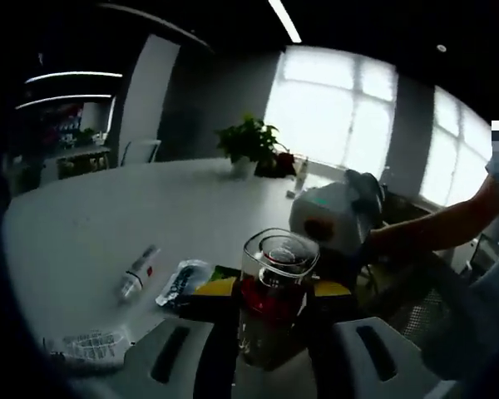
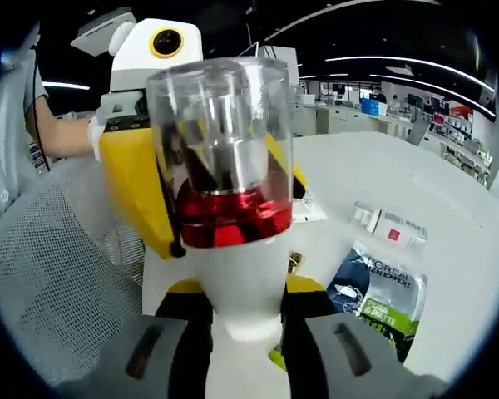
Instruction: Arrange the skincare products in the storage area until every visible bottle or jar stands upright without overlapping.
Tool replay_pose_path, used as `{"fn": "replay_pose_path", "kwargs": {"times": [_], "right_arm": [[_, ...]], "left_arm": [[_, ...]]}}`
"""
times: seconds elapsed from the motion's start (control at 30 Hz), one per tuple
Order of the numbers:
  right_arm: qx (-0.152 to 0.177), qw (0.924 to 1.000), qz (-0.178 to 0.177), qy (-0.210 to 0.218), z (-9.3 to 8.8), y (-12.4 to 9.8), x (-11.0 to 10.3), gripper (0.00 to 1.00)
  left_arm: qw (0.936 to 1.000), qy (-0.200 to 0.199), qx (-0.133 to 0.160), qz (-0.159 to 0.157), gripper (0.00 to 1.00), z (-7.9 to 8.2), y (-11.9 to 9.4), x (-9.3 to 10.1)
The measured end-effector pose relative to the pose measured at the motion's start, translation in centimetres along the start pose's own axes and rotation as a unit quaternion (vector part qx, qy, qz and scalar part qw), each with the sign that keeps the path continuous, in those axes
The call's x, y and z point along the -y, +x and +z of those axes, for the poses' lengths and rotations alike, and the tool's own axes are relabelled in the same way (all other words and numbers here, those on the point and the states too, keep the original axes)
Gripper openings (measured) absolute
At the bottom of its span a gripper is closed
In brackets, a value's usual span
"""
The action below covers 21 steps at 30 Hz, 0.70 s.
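Lying on the white worktop (image 1: 108,224) at lower left are a tube (image 1: 139,273) and sachet (image 1: 183,283); both claws (image 1: 266,349) (image 2: 245,349) clamp one clear-capped, red-collared bottle (image 2: 229,166), frame centre.

Each gripper has pale grey jaws with a dark slot in each pad. The left gripper (image 2: 162,133), seen in the right gripper view at ten o'clock, has a white top and yellow sides. The person wears a light grey short sleeve (image 2: 4,150).
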State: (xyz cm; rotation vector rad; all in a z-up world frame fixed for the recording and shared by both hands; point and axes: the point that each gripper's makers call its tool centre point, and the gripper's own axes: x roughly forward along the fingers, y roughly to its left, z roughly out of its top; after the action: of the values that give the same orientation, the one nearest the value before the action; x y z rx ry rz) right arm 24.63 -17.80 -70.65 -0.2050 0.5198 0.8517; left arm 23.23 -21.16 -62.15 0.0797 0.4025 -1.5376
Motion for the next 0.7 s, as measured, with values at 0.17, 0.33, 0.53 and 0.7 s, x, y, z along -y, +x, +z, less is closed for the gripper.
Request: {"fn": "replay_pose_path", "kwargs": {"times": [0.17, 0.33, 0.53, 0.7], "right_arm": [[0.002, 0.9999, 0.008, -0.007, 0.1, 0.1, 0.5, 0.31], [0.002, 0.9998, 0.008, -0.020, 0.2, 0.1, 0.4, 0.31], [0.001, 0.9999, -0.004, -0.014, 0.2, -0.1, 0.5, 0.31], [0.005, 0.9997, -0.025, -0.005, 0.4, -0.9, 0.6, 0.37]], "left_arm": [[0.9999, 0.001, 0.008, 0.010, 0.28, 0.0, 0.1, -0.5], [0.9999, 0.007, 0.012, 0.010, 0.28, 0.1, 0.2, -0.5], [0.9996, 0.016, 0.025, 0.004, 0.29, 0.2, 0.2, -0.5], [0.9995, 0.025, 0.017, 0.006, 0.34, -0.3, 0.3, -1.0]]}}
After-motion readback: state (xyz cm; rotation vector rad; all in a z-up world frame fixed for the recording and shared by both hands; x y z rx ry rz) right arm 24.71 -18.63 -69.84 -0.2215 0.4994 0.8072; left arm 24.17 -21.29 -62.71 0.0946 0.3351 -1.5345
